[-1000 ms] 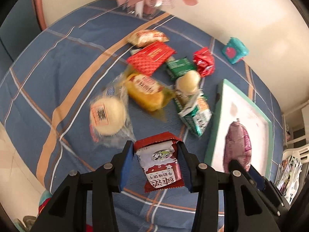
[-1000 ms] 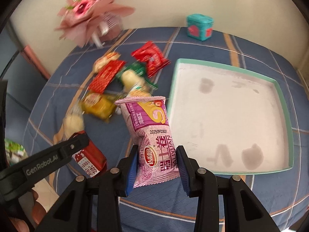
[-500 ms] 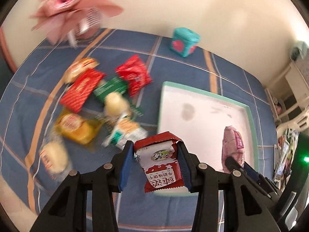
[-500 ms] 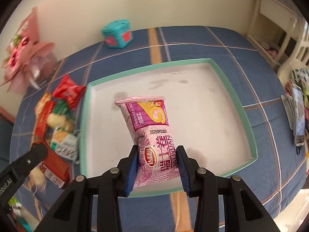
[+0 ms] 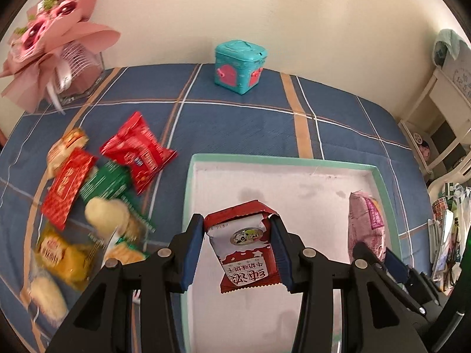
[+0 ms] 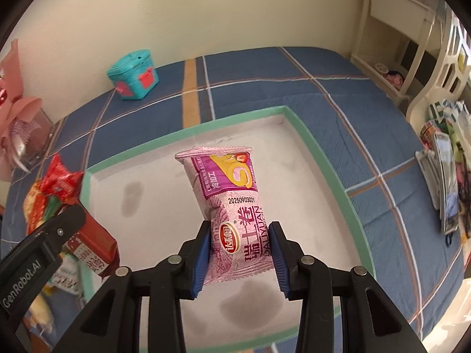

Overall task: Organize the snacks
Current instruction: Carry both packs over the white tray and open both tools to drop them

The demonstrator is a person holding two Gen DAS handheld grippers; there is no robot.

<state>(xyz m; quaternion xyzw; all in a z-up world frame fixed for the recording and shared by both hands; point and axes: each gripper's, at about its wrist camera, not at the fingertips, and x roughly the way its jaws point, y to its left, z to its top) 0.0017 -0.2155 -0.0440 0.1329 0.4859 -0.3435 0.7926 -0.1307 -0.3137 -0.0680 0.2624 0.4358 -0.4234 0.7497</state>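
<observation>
My left gripper [image 5: 238,253] is shut on a red and white snack packet [image 5: 245,250] and holds it above the near left part of a white tray with a mint-green rim [image 5: 265,158]. My right gripper [image 6: 240,253] is shut on a purple snack packet [image 6: 229,206], above the middle of the same tray [image 6: 188,131]. The purple packet [image 5: 366,223] and right gripper also show at the tray's right side in the left wrist view. Several loose snacks lie left of the tray: a red packet [image 5: 138,153], a green packet [image 5: 106,182], a yellow packet [image 5: 61,257].
A teal box [image 5: 238,66] stands at the back by the wall. A pink bouquet [image 5: 50,38] stands at the back left. The blue plaid cloth [image 5: 323,135] covers the surface. White furniture [image 6: 412,44] and magazines [image 6: 444,170] lie off the right edge.
Both grippers have swung right from over the snack pile to above the tray, each still holding its packet.
</observation>
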